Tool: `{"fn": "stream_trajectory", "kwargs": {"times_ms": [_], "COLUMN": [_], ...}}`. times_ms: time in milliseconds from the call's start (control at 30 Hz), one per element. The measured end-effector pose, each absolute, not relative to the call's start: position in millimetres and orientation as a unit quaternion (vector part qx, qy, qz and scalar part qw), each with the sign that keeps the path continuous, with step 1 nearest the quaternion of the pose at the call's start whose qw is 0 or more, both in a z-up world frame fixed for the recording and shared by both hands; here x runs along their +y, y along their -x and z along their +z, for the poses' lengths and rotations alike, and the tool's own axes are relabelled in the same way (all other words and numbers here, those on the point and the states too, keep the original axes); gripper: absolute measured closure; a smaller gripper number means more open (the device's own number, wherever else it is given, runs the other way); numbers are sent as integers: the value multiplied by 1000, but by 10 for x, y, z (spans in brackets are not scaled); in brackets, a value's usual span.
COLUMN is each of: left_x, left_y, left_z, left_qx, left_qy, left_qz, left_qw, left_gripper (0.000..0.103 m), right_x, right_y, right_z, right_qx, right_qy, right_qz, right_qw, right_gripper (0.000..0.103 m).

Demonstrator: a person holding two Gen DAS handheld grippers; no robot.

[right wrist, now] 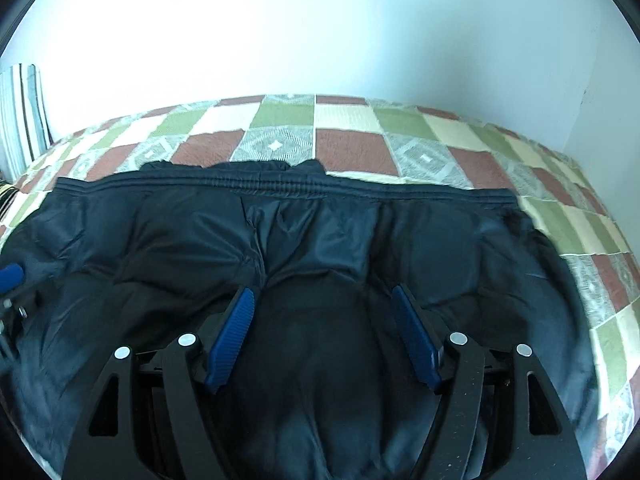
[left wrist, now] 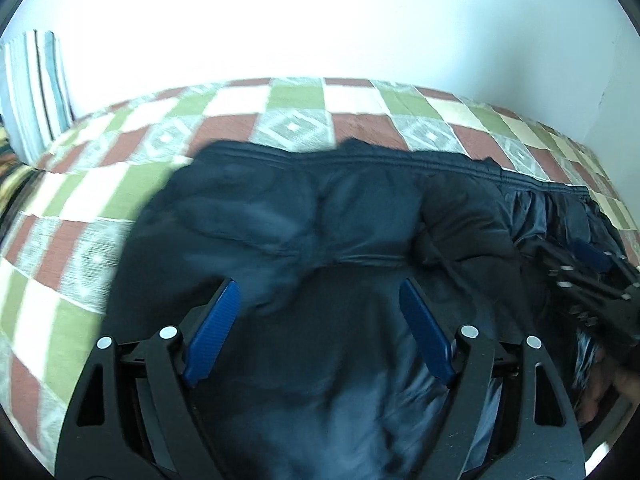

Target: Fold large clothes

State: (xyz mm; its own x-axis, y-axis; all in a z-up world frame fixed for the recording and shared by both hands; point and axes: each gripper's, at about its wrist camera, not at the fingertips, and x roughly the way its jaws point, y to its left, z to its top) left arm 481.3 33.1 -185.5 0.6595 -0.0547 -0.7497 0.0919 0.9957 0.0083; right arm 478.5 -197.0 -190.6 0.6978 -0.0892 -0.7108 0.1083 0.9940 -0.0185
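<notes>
Nearest the lens in the left wrist view, the left gripper (left wrist: 320, 292) hung over a dark navy padded jacket (left wrist: 304, 216), its two blue pads (left wrist: 212, 332) spread wide with nothing pinched between them. The right wrist view showed the same of the right gripper (right wrist: 322, 300): blue pads (right wrist: 230, 340) standing apart, only the jacket (right wrist: 320, 232) lying below and none of its cloth caught. The jacket lay spread across a bed, puffy and creased, with a gathered elastic band (right wrist: 280, 188) running along its far edge. Under it lay a patchwork bedspread (right wrist: 348, 148) of green, cream and rust-red squares, some grey with a white diamond pattern, stretching on to a plain white wall (right wrist: 320, 32). On the right a second white wall met the first in a corner (right wrist: 580, 112). At the far left stood a striped cushion or pillow (left wrist: 32, 92) in blue, white and dark bands, cut off by the frame. Much of the left view was smeared by motion blur, so the jacket's folds near the lens could not be made out. At that view's right edge the right gripper (left wrist: 588, 272) showed only in part, dark and blurred. The left gripper's blue fingertip (right wrist: 10, 274) poked in at the left edge of the right view. The jacket's near part was hidden behind both gripper frames.
</notes>
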Motion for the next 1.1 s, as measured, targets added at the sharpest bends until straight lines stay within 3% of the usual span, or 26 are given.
{"fn": "stream_trajectory", "kwargs": {"times_ms": [200, 433, 1100], "left_x": [901, 1441, 1506], "left_y": [-4634, -4558, -4682], "left_z": [-1756, -1927, -2441], "left_qx": [410, 450, 503], "left_qy": [-30, 32, 94], "left_qz": [-11, -32, -80], "left_qw": [912, 892, 856], "left_gripper": [17, 16, 7], "right_x": [-2338, -2889, -3506], "right_y": [-4460, -4224, -4221], "right_z": [-1715, -1686, -2207], "right_qx": [381, 393, 447], "right_qy": [-11, -23, -96], "right_qz": [-59, -93, -100], "right_qw": [923, 915, 884], "right_gripper": [29, 29, 13]}}
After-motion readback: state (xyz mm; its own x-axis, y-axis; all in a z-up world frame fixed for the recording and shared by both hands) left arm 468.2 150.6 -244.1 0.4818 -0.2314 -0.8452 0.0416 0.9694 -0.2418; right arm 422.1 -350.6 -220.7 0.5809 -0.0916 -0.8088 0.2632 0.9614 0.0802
